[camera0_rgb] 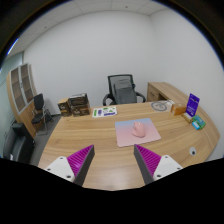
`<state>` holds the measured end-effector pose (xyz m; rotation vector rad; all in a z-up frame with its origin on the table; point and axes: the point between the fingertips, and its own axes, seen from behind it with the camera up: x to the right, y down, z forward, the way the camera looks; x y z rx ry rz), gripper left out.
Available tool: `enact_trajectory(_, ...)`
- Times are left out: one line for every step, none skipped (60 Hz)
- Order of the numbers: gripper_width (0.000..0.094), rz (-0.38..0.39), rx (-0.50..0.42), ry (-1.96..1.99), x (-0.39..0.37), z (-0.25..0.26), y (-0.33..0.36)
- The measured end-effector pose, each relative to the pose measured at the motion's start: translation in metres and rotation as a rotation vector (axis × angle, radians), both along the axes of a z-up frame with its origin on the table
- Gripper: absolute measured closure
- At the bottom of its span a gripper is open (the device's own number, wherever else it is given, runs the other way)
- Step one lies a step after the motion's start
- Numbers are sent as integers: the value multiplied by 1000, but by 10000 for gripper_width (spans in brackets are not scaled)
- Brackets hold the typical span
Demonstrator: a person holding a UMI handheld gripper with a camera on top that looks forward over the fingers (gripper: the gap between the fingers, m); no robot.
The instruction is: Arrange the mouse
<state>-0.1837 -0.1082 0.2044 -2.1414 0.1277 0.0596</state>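
Observation:
A pink mouse mat (137, 132) lies on the wooden desk (100, 140), beyond my fingers and a little to the right. A pale pink mouse (137, 128) rests on the middle of the mat. My gripper (113, 160) is held above the desk's near part, well short of the mat. Its fingers (76, 160) with purple pads are spread wide apart, and nothing is between them.
A black office chair (123, 91) stands behind the desk. A purple box (192, 103) and small items sit at the desk's right end. Papers (105, 111) lie at the far edge. Shelves (22, 90) and another chair (38, 108) stand at the left.

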Motion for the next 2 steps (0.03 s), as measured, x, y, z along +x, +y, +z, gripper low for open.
enact_trajectory(97, -1, 0, -1, -4, 2, -8)
enact_trajectory(94, -2, 0, 0, -7, 4, -15)
